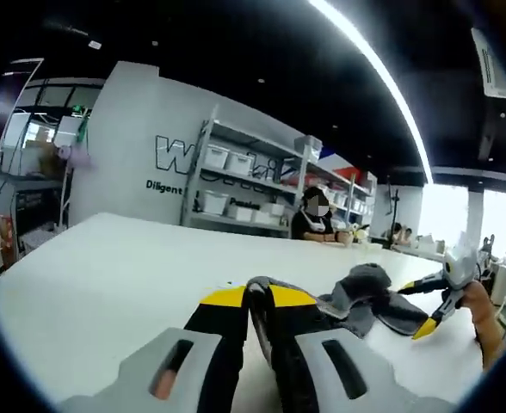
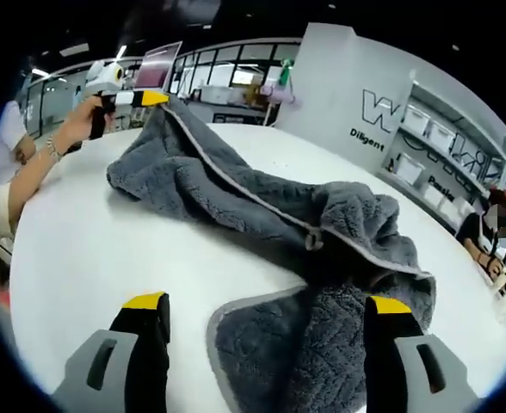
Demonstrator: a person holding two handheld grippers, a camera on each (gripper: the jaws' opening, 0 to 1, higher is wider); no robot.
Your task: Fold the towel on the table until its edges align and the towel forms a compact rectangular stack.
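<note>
A grey fluffy towel [image 2: 262, 215] lies crumpled across the white table [image 2: 81, 258]. One corner is raised at the far left, where my left gripper [image 2: 143, 98] is shut on it, held by a hand [image 2: 79, 122]. In the left gripper view the yellow-tipped jaws of my left gripper [image 1: 257, 292] press together on a thin grey towel edge, and the towel [image 1: 365, 297] trails off to the right. My right gripper [image 2: 266, 303] stands open low over the near part of the towel, with the hemmed edge between its jaws. From the left it shows as the right gripper [image 1: 418, 305], open beside the towel.
Metal shelves with white bins [image 1: 236, 185] stand against the grey wall behind the table. A person [image 1: 317, 225] sits at the table's far side. The forearm [image 2: 29, 181] holding the left gripper stretches along the table's left edge. Bare tabletop [image 1: 107, 275] lies to the left.
</note>
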